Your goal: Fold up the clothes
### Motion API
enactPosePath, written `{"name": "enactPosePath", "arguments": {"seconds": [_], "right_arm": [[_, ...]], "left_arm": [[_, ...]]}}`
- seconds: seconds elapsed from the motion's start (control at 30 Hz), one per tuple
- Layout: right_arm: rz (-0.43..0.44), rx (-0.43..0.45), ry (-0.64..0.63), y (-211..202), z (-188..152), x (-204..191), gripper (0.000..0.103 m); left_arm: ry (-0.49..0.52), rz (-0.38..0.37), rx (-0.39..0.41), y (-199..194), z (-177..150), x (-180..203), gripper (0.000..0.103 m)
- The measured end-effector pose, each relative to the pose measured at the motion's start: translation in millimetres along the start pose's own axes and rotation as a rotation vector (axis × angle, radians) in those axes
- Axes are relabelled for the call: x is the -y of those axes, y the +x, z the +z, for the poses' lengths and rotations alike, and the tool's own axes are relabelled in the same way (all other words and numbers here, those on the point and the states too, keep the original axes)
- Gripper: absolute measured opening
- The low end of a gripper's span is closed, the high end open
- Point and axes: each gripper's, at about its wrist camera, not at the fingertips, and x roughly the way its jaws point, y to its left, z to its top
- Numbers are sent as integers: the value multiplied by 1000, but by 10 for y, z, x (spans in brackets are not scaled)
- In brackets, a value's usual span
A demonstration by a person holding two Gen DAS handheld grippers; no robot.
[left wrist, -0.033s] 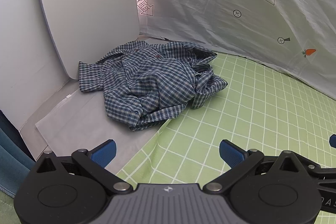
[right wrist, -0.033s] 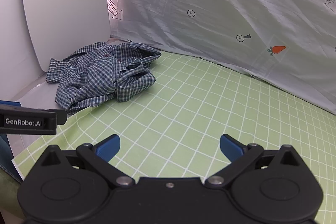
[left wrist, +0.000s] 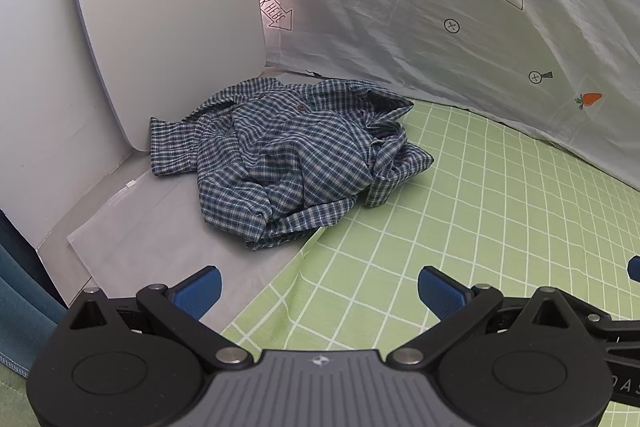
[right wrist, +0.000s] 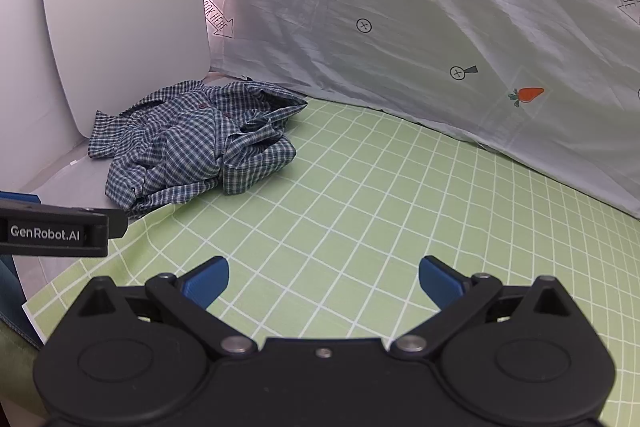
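The plaid shirt [left wrist: 296, 163] lies crumpled at centre-left of the frame, half off the green grid mat [left wrist: 500, 219]. Left gripper [left wrist: 319, 291] and right gripper [right wrist: 323, 283] gape wide, empty — best pinch collar or shoulders first, then spread it flat.

The left tongs [left wrist: 319, 289] are tilted downward with their jaws spread wide — the blue pads [left wrist: 199, 291] stand far apart and nothing is between them. The right tongs [right wrist: 323, 281] are just as wide, blue pads [right wrist: 440, 283] apart and empty. From the right wrist view the left tongs [right wrist: 60, 227] show at the left edge — the two are side by side.
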Motion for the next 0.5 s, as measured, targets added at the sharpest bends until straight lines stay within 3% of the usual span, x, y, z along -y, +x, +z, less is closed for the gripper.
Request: {"name": "enactPosePath", "arguments": {"seconds": [0.5], "right_arm": [[2, -1, 4, -22, 17, 18, 102]], "left_arm": [[10, 6, 3, 42, -16, 41, 103]]}}
